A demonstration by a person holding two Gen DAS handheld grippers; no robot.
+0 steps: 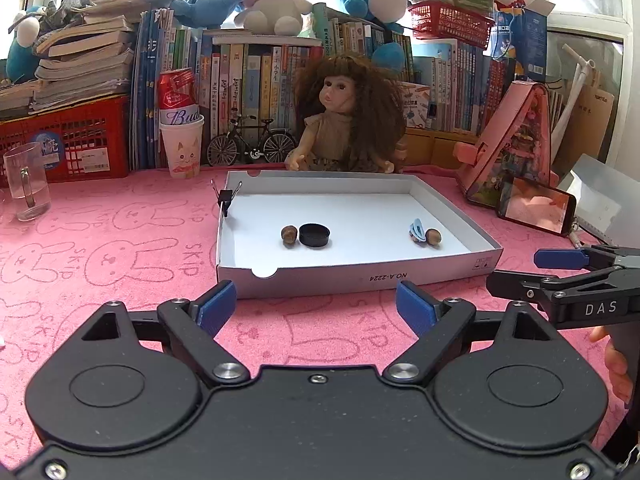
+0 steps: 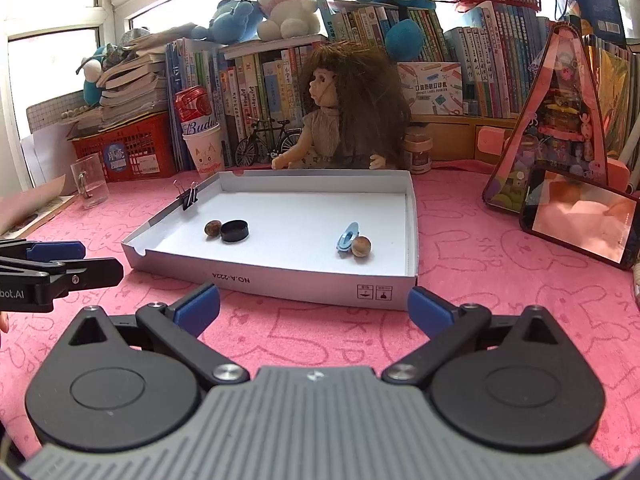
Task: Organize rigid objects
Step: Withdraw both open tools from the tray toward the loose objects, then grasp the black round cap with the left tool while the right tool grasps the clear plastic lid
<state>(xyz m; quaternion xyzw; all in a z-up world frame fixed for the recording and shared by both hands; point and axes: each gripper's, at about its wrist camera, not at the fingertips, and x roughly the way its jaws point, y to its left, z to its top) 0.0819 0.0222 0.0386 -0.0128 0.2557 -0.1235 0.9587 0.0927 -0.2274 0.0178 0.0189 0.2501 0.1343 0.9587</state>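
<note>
A shallow white box (image 1: 452, 216) sat on the pink bench (image 1: 100, 264), straight ahead of both grippers. The left gripper (image 1: 316, 306) and right gripper (image 2: 314, 308) hung just short of its near wall, fingers wide and empty. Inside lay a black cap (image 1: 314, 235) beside a nut (image 1: 289, 235) toward the left, and a blue clip (image 2: 346, 237) touching another nut (image 2: 361, 246) toward the right.

In the tray (image 1: 352, 270): lid (image 1: 314, 235) left with a nut (image 1: 289, 235) beside it — clip (image 1: 417, 231) and second nut (image 1: 433, 236) right.
</note>
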